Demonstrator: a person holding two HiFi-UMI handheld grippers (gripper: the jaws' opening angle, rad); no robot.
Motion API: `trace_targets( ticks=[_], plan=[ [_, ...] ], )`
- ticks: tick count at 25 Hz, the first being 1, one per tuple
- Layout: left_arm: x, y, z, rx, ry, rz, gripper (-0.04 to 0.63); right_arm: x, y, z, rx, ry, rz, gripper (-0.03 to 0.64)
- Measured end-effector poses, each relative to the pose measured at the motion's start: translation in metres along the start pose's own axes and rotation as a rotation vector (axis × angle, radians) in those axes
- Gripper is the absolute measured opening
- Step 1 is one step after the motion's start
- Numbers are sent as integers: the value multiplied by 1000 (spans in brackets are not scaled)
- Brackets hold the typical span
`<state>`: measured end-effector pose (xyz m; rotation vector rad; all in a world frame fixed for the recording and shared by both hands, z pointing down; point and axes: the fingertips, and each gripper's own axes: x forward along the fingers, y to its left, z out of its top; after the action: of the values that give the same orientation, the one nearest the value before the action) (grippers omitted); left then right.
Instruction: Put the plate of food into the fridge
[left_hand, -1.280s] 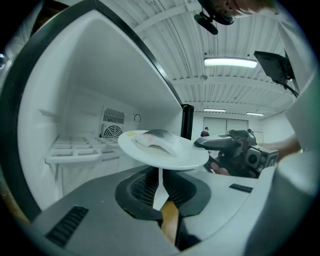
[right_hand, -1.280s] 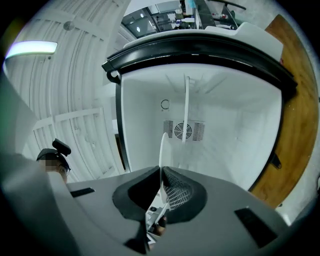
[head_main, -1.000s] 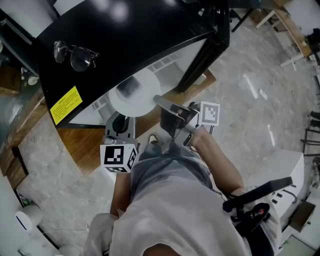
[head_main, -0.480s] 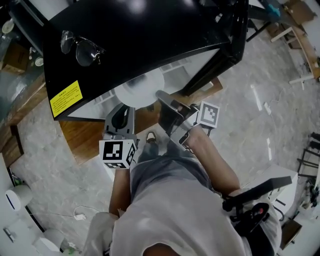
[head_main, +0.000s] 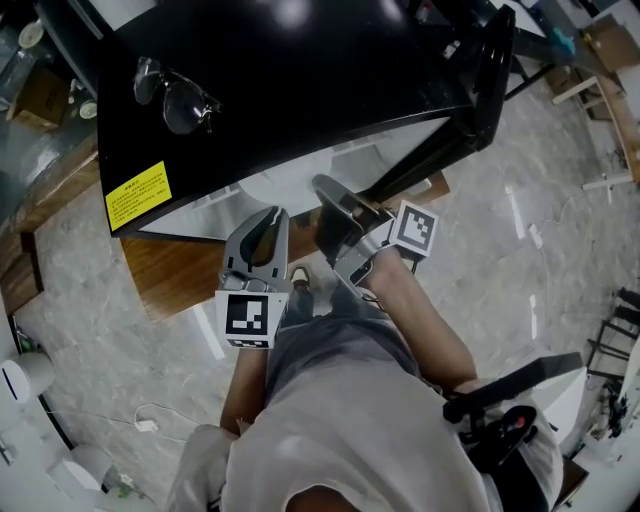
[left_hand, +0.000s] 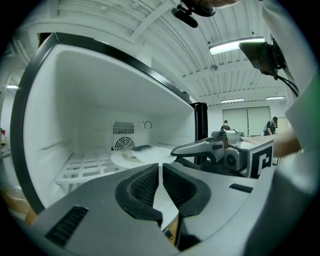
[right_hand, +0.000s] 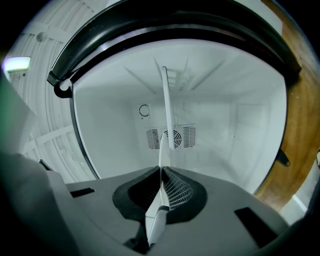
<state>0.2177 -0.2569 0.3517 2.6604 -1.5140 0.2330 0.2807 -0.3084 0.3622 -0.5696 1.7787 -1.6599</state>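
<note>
The plate (left_hand: 156, 155) lies flat inside the open fridge (head_main: 300, 70), over the white wire shelf (left_hand: 85, 167) and in front of the round vent (left_hand: 122, 143) in the back wall. Whether it rests fully on the shelf cannot be told. A small portion of food (left_hand: 137, 150) sits on the plate's far left part (too dim to name).

The right hand-held gripper (right_hand: 161, 173) is clamped on the plate's right rim. In the right gripper view the plate shows edge-on as a thin white line running straight out from between the two pads, which press on it from both sides. That gripper is turned on its side, so the fridge interior looks tilted in its view.

The left hand-held gripper (left_hand: 160, 169) sits just left of the right one, near the fridge opening and aimed into it. Its jaws are drawn almost together, with only a thin slit between the pads. Nothing is gripped in them, and a pale surface shows through the slit.

In the head view both grippers point away from the person towards the fridge mouth, with their marker cubes nearest the body. There the plate appears only as a pale patch under the edge of the black fridge top. A pair of glasses (head_main: 175, 95) lies on that top at the left, and a yellow sticker (head_main: 138, 195) sits on the black surface near its left corner. The fridge stands on a wooden platform (head_main: 175, 270) over a marbled floor (head_main: 520, 230).
</note>
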Motion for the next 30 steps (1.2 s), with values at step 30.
trace_targets(
  ticks=[30],
  plan=[
    [48, -2, 14, -40, -65, 77, 35, -7, 15, -1, -857, 197, -127, 23]
  ],
)
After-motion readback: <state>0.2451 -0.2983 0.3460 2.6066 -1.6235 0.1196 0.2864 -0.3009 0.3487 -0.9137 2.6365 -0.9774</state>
